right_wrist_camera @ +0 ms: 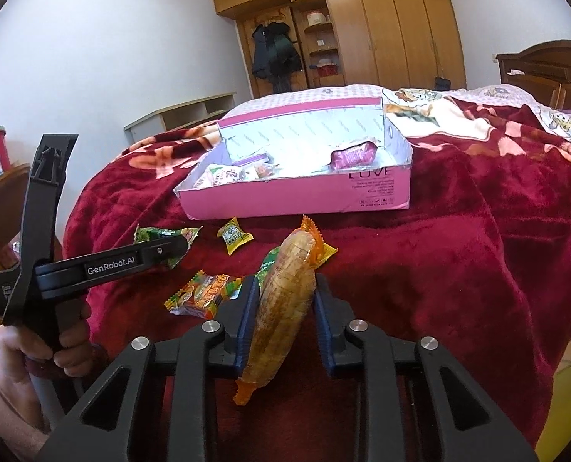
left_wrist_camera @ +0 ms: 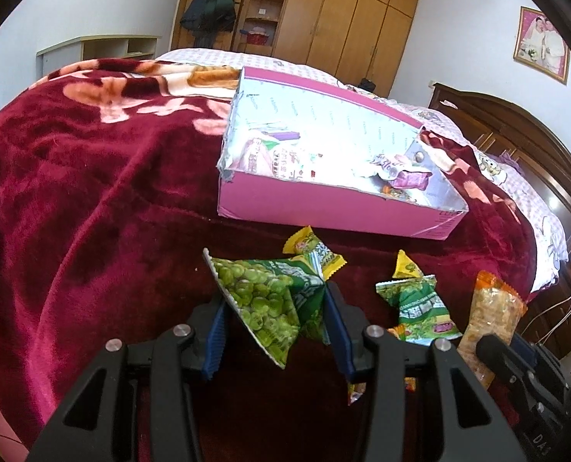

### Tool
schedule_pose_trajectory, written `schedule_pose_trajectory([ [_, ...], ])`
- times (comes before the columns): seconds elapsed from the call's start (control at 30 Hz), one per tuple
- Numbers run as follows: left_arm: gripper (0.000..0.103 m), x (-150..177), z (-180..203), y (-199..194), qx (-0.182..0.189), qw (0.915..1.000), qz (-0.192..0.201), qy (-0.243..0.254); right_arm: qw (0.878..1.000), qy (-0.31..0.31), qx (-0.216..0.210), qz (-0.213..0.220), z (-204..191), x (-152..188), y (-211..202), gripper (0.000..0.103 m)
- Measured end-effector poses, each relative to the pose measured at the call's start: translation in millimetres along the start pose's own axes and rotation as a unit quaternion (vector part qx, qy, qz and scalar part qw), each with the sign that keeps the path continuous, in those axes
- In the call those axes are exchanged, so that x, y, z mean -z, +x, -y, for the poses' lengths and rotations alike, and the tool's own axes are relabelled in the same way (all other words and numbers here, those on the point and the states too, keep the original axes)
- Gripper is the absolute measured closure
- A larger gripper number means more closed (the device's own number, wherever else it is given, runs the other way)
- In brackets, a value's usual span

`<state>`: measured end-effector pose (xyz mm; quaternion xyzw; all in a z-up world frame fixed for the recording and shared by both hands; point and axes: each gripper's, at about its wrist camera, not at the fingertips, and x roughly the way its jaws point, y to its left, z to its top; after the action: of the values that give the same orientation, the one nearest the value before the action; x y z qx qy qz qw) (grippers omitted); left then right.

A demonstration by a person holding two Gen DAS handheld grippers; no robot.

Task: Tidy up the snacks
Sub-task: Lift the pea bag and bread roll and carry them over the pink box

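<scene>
A bed covered by a plush crimson blanket with pale flower shapes (left_wrist_camera: 93,177) fills both views; on it sits a shallow pink cardboard box lined in silver (left_wrist_camera: 324,208), already holding a few wrapped snacks, and just in front of its near wall loose packets lie scattered. The left gripper (left_wrist_camera: 276,325) is clenched on a green foil packet printed with peas (left_wrist_camera: 262,300), which juts up crumpled between the blue pads; the right gripper (right_wrist_camera: 283,323) grasps a long clear-wrapped biscuit packet with orange crimped ends (right_wrist_camera: 285,300), tilted and caught across its middle. Smaller still, a second green pea packet (left_wrist_camera: 420,308), a small yellow-green sweet (right_wrist_camera: 234,235) and a bright orange-and-green sachet (right_wrist_camera: 204,296) remain on the blanket, near the box but outside it.

Judging from this, both packets are bound for the box; the slick wrappers could slide from the pads if the grip eases, the biscuits may crack under a hard squeeze, and the two grippers, close together, could collide over the box or nudge its low wall and shift it on the soft blanket.
</scene>
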<state>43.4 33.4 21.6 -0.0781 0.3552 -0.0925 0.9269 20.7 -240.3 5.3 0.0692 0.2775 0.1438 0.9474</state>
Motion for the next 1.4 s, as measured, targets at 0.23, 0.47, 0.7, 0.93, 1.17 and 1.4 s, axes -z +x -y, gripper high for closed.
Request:
schedule_pose_trajectory([
  [0.23, 0.055, -1, 2, -3, -0.001, 1.0, 0.004, 0.002, 0.999, -0.02, 0.027, 0.033, -3, -8, -16, 0.076],
  [0.47, 0.055, -2, 6, -8, 0.002, 0.9999, 0.007, 0.009, 0.999, -0.016, 0.033, 0.037, 2, -14, -20, 0.077],
  [0.7, 0.055, -2, 13, -11, 0.004, 0.9998, 0.01, 0.019, 0.999, -0.006, 0.032, 0.038, 9, -18, -21, 0.077],
  [0.93, 0.055, -9, 18, -14, 0.008, 0.9994, 0.017, 0.029, 0.999, 0.002, 0.031, 0.044, 19, -31, -20, 0.077],
  [1.17, 0.055, -29, 25, -16, 0.006, 0.9987, 0.033, 0.039, 0.998, -0.004, 0.028, 0.054, 25, -49, -19, 0.077],
  [1.4, 0.055, -51, 31, -13, 0.005, 0.9976, 0.048, 0.051, 0.997, -0.016, 0.026, 0.064, 26, -65, -14, 0.077],
])
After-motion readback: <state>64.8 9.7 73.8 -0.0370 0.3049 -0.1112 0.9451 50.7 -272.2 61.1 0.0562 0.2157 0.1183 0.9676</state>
